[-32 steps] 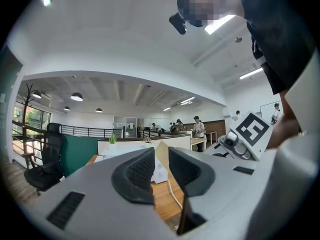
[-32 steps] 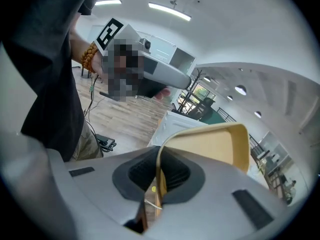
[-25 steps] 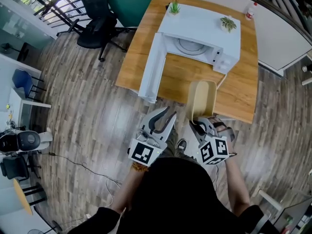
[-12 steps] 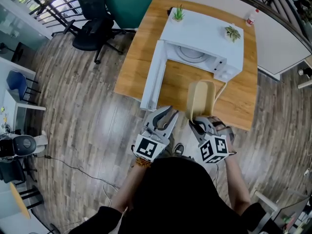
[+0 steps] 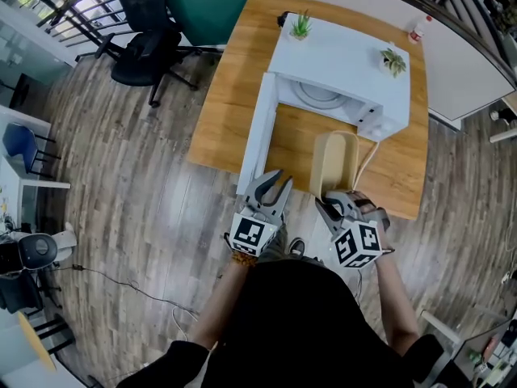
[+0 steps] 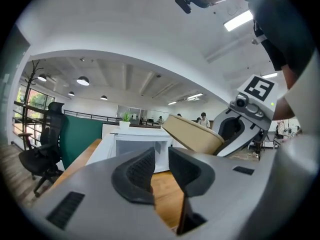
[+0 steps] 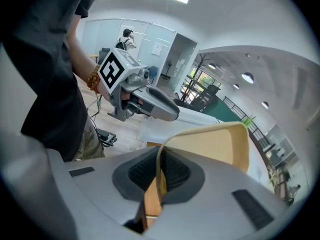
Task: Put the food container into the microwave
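A white microwave (image 5: 339,71) stands on the wooden table (image 5: 230,87), and its door (image 5: 257,140) is swung open toward me. My right gripper (image 5: 329,203) is shut on the near rim of a beige food container (image 5: 335,164), which hangs tilted over the table's front part, short of the cavity. In the right gripper view the container's thin wall (image 7: 210,146) sits pinched between the pads (image 7: 172,171). My left gripper (image 5: 271,186) is open and empty, just off the door's free end. The left gripper view shows the container (image 6: 192,134) to its right, with the microwave (image 6: 137,146) ahead.
Two small potted plants (image 5: 300,27) (image 5: 393,61) sit on the microwave's top. A small bottle (image 5: 418,27) stands at the table's far right corner. A black office chair (image 5: 145,47) is on the wooden floor to the left. The open door takes up the table's left front.
My left gripper has moved right and forward to the door's end. The right gripper has carried the container a little closer to the microwave.
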`<action>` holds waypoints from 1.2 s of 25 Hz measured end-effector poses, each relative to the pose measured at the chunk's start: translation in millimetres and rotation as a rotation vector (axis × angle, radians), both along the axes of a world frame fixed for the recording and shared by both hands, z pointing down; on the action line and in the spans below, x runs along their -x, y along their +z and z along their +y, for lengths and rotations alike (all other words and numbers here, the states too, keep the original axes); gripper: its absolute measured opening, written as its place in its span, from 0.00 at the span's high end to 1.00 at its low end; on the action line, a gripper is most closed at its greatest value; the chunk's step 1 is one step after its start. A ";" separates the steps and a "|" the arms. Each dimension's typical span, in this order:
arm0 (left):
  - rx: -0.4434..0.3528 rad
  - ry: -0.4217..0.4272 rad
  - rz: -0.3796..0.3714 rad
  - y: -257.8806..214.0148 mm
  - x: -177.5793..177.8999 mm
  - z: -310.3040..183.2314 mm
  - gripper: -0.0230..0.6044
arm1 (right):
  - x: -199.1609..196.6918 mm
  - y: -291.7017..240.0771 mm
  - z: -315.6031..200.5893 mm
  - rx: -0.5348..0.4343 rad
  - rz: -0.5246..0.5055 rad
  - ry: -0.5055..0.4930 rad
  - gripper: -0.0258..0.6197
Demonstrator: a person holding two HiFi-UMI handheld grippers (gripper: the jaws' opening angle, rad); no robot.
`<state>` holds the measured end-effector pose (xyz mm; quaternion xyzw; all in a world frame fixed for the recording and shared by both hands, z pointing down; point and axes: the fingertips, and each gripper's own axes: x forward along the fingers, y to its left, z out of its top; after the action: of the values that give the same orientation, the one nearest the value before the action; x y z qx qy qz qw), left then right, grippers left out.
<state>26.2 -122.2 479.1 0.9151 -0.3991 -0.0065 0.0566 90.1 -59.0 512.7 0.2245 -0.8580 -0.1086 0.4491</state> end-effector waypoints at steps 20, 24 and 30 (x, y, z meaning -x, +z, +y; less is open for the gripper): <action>0.012 -0.038 -0.029 11.2 70.1 -49.0 0.81 | 23.3 7.6 -49.1 0.010 0.028 0.024 0.94; -0.008 -0.013 -0.003 3.5 63.4 -52.1 0.81 | 26.4 11.2 -53.2 0.014 0.040 0.039 0.94; -0.018 0.063 0.018 1.0 41.9 -53.8 0.81 | 23.1 19.1 -53.8 0.024 0.073 0.064 0.94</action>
<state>-15.7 -176.0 480.0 0.9276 -0.3695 -0.0167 0.0519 67.0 -112.9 531.8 0.2424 -0.8346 -0.0918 0.4860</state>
